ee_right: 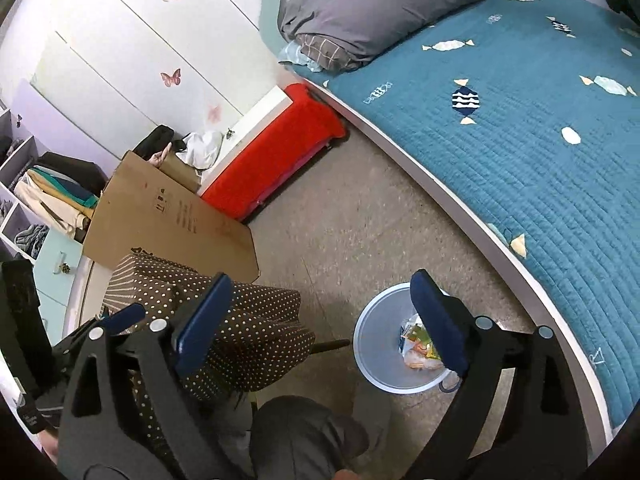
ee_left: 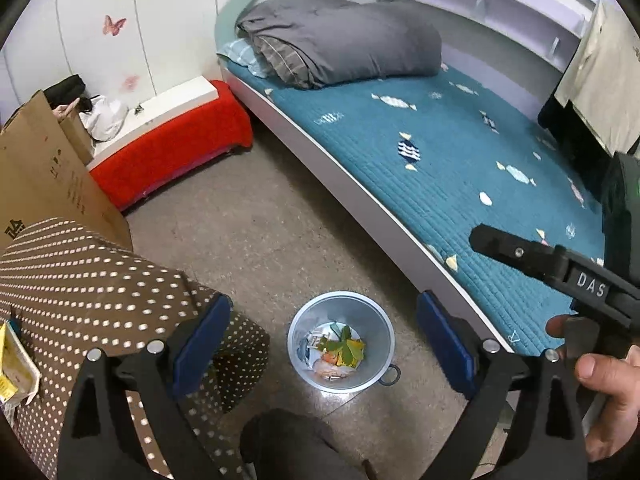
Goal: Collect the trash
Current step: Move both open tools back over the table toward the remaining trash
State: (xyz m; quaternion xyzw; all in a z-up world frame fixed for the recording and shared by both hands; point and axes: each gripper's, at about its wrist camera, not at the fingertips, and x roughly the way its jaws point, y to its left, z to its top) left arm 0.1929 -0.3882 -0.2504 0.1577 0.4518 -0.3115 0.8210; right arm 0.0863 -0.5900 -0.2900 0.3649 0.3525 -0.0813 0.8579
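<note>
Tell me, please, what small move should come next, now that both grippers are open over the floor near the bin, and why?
Probably lift the left gripper away from the bin and look for more trash. Its jaws stand wide with nothing between them, and wrappers already lie inside the bin. The right gripper is empty too. The floor around shows no loose litter.

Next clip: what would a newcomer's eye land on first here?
Probably the small grey bin on the floor beside the bed, with colourful wrappers already lying inside. The teal bedspread fills the right side, and a bright red cloth covers the low bench by the wall.
</note>
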